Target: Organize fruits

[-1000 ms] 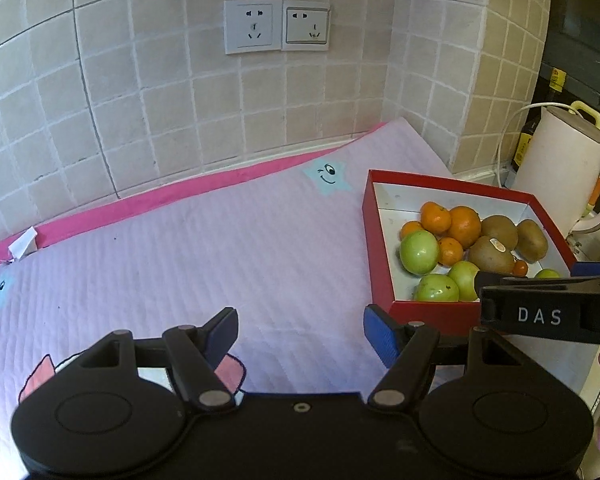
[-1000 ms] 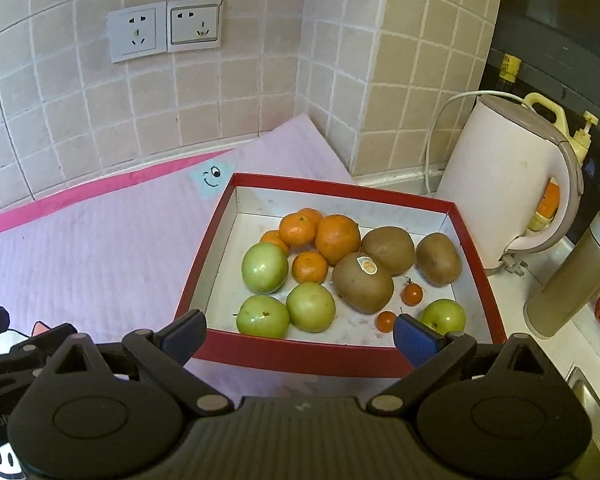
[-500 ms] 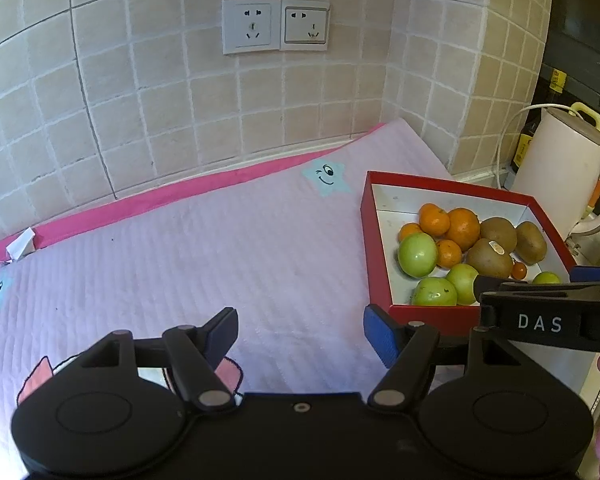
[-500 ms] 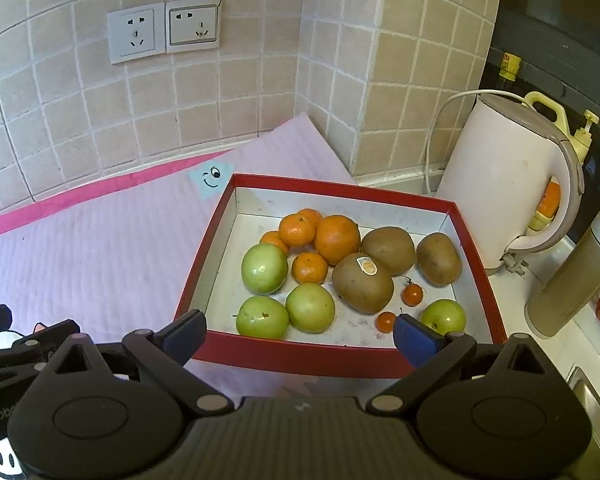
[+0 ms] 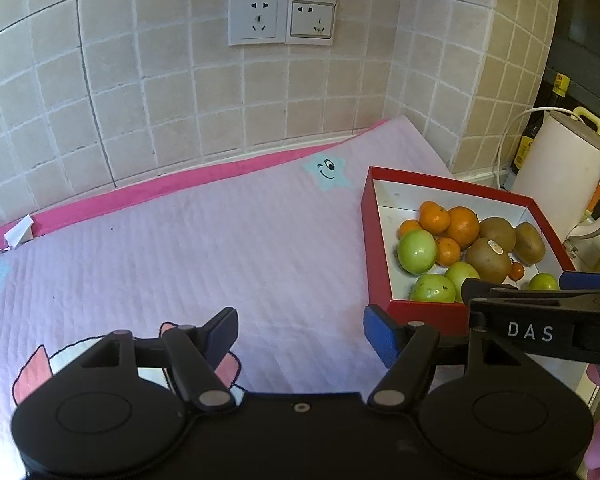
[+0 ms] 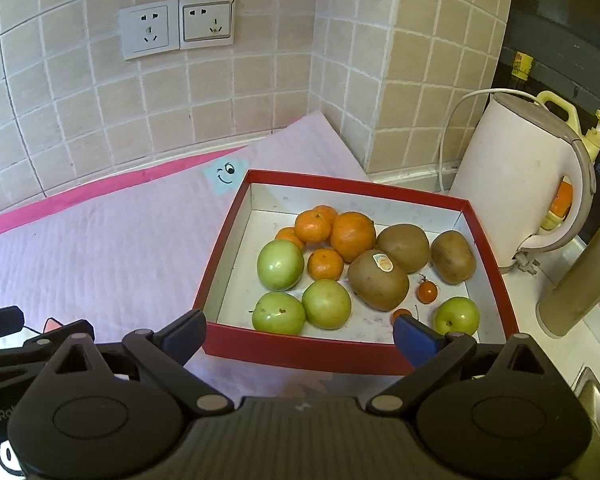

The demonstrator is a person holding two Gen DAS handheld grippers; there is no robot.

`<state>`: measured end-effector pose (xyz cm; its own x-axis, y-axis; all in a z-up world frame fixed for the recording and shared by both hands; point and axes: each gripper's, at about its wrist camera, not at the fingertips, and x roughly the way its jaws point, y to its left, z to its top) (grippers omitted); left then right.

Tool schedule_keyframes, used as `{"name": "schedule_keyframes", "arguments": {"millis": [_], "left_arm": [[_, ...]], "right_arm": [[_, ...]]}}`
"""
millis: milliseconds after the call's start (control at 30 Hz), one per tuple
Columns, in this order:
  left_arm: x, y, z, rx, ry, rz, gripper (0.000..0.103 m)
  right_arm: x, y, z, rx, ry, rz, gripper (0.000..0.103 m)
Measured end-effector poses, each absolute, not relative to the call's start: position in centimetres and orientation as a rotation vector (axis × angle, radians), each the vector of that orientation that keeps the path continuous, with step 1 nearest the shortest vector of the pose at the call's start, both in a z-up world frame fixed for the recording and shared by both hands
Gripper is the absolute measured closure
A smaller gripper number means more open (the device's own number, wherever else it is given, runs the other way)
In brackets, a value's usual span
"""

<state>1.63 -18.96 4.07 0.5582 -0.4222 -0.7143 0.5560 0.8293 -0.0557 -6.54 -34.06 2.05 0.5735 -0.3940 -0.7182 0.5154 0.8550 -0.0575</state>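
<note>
Fruits (image 6: 352, 268) sit heaped in the red box (image 6: 300, 350) on the pink mat (image 6: 100, 248), glossy green tomatoes, dimpled oranges, fuzzy brown kiwis, while right claw (image 6: 298, 330) and left claw (image 5: 298, 330) hover wide, empty.

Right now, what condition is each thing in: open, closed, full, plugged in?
Left gripper: jaws open, empty.
Right gripper: jaws open, empty.
Red box: lidless, holding mixed fruit.
Kettle: upright, lid shut.
Wall sockets: nothing plugged in.
</note>
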Motion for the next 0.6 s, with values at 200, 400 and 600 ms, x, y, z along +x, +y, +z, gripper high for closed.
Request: {"name": "schedule_keyframes", "arguments": {"millis": [200,400,600], "left_arm": [[1.59,-18.90,4.19,0.186,0.786,-0.576,0.021],[1.53,-18.85,4.26,0.190,0.777,-0.576,0.021],[1.10,-18.77,4.26,0.214,0.720,-0.533,0.020]], "right_arm": [[-6.54,-34.05,2.13,0.169,0.799,-0.530,0.002],[-6.65,-33.98,2.26,0.168,0.792,-0.530,0.002],[-6.71,-34.14,2.18,0.184,0.796,-0.526,0.002]]}}
